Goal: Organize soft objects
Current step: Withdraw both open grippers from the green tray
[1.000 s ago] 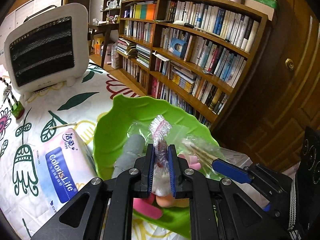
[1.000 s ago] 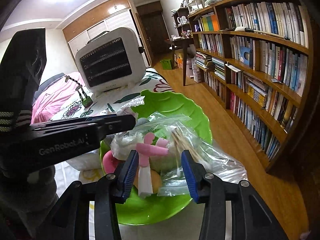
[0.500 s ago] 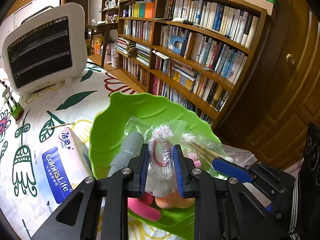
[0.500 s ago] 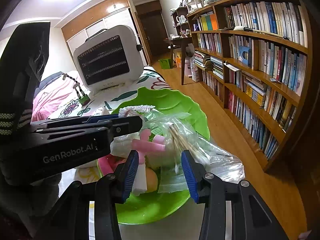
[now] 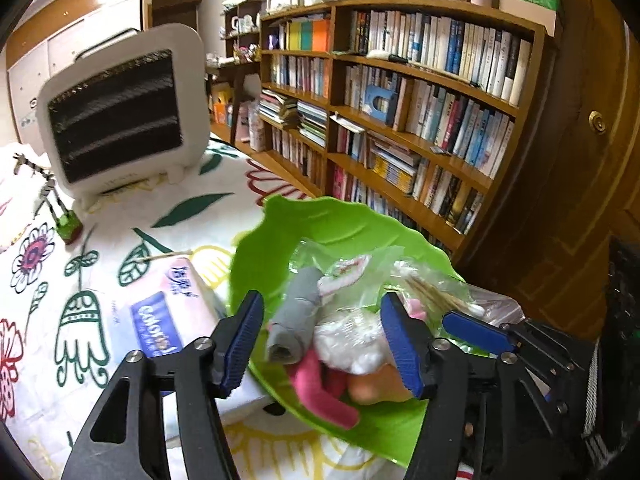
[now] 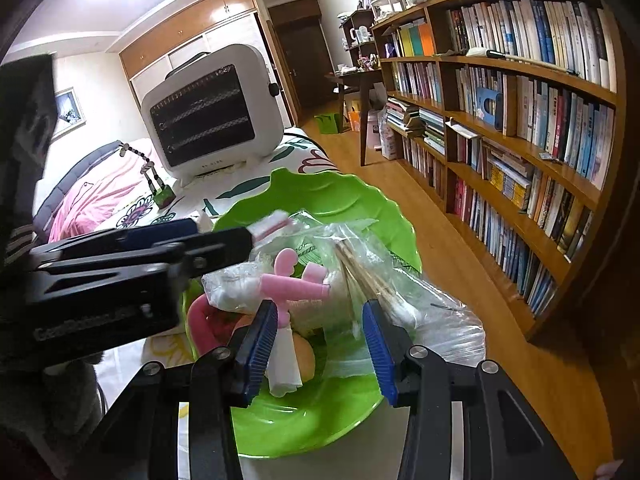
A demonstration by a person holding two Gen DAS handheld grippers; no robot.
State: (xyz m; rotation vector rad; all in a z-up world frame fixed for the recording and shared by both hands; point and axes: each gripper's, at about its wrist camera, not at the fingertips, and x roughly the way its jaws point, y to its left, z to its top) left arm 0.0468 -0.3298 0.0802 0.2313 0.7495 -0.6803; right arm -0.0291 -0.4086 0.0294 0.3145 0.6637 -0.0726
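Observation:
A green leaf-shaped bowl (image 5: pixel 344 232) (image 6: pixel 344 204) sits on the flowered cloth and holds soft things: a rolled grey cloth (image 5: pixel 296 320), a clear bag of white cotton (image 5: pixel 352 340), a bag of cotton swabs (image 5: pixel 432 292) (image 6: pixel 368 276), pink foam pieces (image 6: pixel 288 284) and a pink-trimmed plastic cap (image 5: pixel 344 272). My left gripper (image 5: pixel 324 340) is open just above the bowl, with the grey roll and cotton bag between its jaws. My right gripper (image 6: pixel 320 340) is open over the bowl's near side, empty.
A tissue pack (image 5: pixel 168 320) lies left of the bowl. A white heater (image 5: pixel 120 112) (image 6: pixel 212 112) stands at the back of the cloth. A small green-based toy (image 5: pixel 64 224) is to its left. Bookshelves (image 5: pixel 420 112) line the right side, across a wooden floor (image 6: pixel 460 240).
My left gripper has opened wide and let go of the pink-trimmed plastic cap, which now lies in the bowl. The right gripper has hardly moved.

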